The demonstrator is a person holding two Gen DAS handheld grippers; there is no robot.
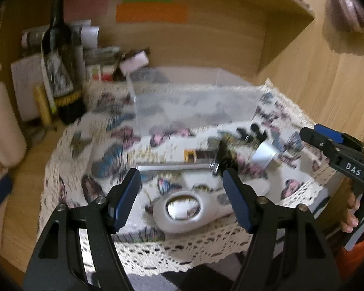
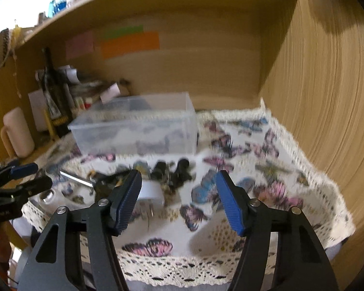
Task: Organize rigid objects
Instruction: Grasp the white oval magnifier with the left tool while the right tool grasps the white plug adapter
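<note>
A clear plastic box [image 1: 194, 101] stands at the back of a butterfly-print cloth [image 1: 109, 150]; it also shows in the right wrist view [image 2: 136, 128]. In front of it lie a metal ruler-like bar [image 1: 174, 166], a white magnifier [image 1: 182, 209], a white plug adapter [image 2: 150, 194] and several small black parts [image 2: 174, 169]. My left gripper [image 1: 182, 189] is open and empty above the magnifier. My right gripper [image 2: 179, 191] is open and empty above the cloth, next to the adapter. Both views are blurred.
A dark wine bottle [image 1: 60, 65], boxes and papers stand at the back left, with a pink mug [image 2: 18, 133] beside them. Wooden shelf walls enclose the back [image 2: 194, 72] and the right [image 2: 327, 97]. The cloth's lace edge [image 2: 182, 266] hangs over the front.
</note>
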